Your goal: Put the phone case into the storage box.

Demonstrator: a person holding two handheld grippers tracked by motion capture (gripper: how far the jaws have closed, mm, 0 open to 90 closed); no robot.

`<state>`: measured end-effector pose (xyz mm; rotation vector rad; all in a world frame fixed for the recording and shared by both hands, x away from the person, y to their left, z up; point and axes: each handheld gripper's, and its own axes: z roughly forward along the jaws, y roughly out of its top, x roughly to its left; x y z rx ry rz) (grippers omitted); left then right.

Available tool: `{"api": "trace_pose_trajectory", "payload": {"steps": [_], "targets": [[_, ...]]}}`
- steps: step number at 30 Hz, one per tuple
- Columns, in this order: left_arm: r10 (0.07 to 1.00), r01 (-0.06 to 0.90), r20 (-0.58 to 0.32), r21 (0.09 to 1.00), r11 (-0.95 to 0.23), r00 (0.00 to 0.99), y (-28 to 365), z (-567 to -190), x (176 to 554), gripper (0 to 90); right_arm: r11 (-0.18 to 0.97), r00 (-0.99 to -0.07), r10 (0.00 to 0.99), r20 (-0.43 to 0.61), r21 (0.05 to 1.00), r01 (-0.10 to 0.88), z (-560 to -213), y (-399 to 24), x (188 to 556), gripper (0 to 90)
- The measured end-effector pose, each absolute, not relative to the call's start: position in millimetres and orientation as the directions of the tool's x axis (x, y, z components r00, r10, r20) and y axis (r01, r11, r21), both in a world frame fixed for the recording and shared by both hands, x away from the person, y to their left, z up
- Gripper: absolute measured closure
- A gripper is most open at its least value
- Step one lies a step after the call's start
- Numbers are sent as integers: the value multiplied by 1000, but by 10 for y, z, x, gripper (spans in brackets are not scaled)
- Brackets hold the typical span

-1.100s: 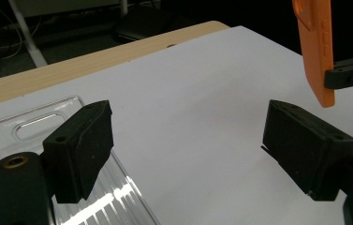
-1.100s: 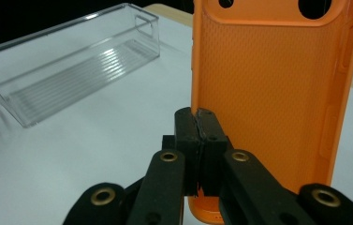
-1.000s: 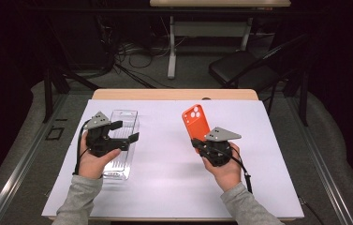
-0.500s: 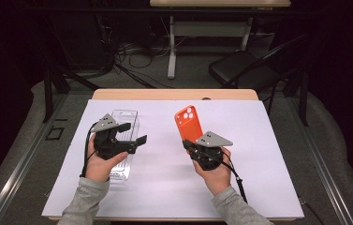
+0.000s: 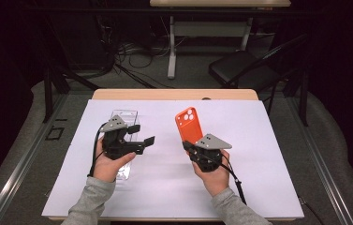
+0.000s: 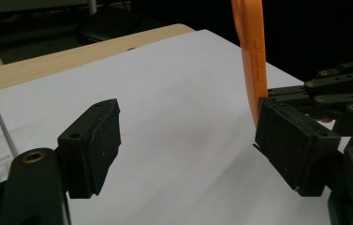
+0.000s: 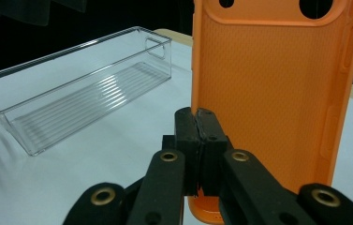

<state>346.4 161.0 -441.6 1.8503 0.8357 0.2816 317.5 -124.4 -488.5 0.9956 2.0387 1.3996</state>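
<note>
Case (image 5: 188,125): orange, upright, long axis vertical, above worktop (image 5: 258,140), clamped at lower edge by right gripper (image 5: 189,147).
Left gripper (image 5: 142,134): jaws apart, just been closing, nothing between; case lies beyond its tips.
Bin (image 7: 78,84): clear, beside left hand.
Nearer hand: right.

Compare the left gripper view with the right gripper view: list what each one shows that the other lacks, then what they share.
Left gripper view alone: the left claw open with nothing between its jaws, which have just been closing, the table's wooden edge, and the orange phone case edge-on. Right gripper view alone: the right claw shut on the case's edge, the case's textured inside face, the whole clear plastic bin. Both: the case, white table cover, part of the bin.
</note>
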Motion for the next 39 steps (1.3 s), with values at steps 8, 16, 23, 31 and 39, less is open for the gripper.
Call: {"api": "trace_pose_trajectory", "payload": {"steps": [8, 16, 23, 31, 39], "targets": [[648, 422, -219, 890, -174, 729, 1505, -4365, 3466, 293, 199, -616, 788, 25, 936, 292, -4873, -1218, 3159, 894], [645, 432, -230, 885, -173, 729, 1439, -4361, 3501, 301, 190, -615, 788, 29, 939, 288, -4853, -1203, 3151, 894], [648, 438, -232, 882, -175, 726, 1411, -4372, 3524, 301, 194, -619, 785, 25, 939, 283, -4862, -1190, 3150, 894], [642, 439, -238, 882, -171, 729, 1340, -4368, 3533, 312, 192, -618, 785, 26, 940, 282, -4859, -1172, 3138, 894], [630, 450, -261, 879, -159, 732, 1273, -4354, 3541, 344, 179, -616, 787, 31, 944, 277, -4848, -1114, 3134, 894]]}}
